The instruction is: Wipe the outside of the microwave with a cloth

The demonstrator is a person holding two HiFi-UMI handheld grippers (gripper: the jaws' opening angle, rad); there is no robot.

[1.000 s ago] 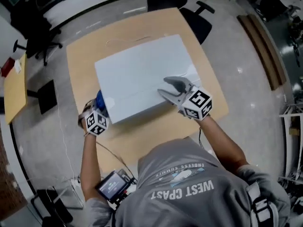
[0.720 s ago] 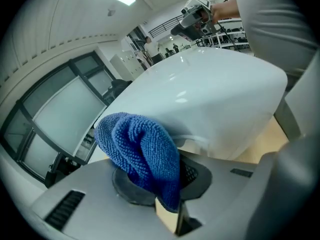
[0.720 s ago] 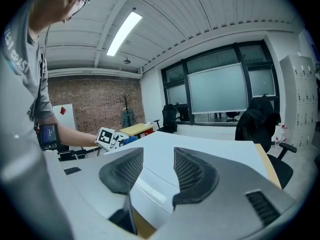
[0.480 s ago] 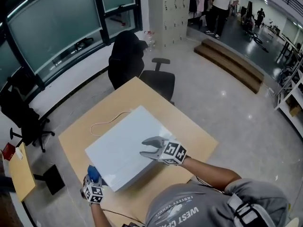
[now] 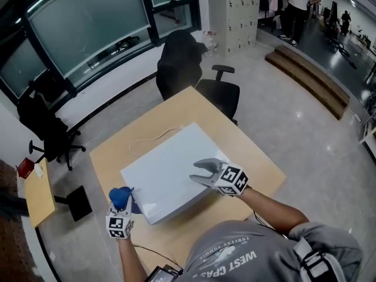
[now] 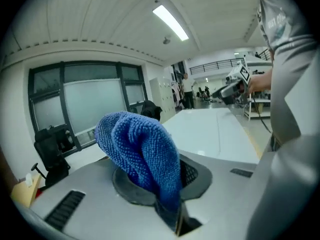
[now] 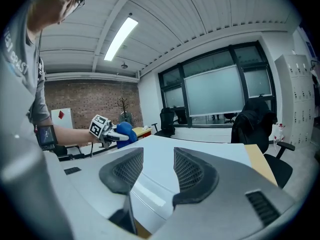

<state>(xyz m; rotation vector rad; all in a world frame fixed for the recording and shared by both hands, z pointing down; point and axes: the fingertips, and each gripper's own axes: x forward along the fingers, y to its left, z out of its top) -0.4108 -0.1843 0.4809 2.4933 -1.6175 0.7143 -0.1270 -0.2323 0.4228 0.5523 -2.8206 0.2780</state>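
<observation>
The microwave (image 5: 170, 175) is a white box on a light wooden table (image 5: 261, 169). At its near left corner my left gripper (image 5: 121, 209) is shut on a bunched blue cloth (image 5: 120, 197), held level with the top edge. In the left gripper view the cloth (image 6: 142, 154) fills the jaws, with the microwave's top (image 6: 215, 129) beyond. My right gripper (image 5: 205, 172) stands open over the top's near right part, with nothing between its fingers. The right gripper view has the open jaws (image 7: 157, 155) above the white top (image 7: 210, 151) and the cloth (image 7: 123, 132) across it.
A thin white cable (image 5: 147, 141) lies on the table behind the microwave. A black office chair (image 5: 188, 69) draped with a dark jacket stands at the table's far side. Another chair (image 5: 50, 131) and a small side table (image 5: 38, 192) are on the left.
My left gripper has risen with the cloth from low beside the microwave's left front corner up to its top edge. The right gripper has shifted slightly over the top and stayed open. The head view has tilted up.
</observation>
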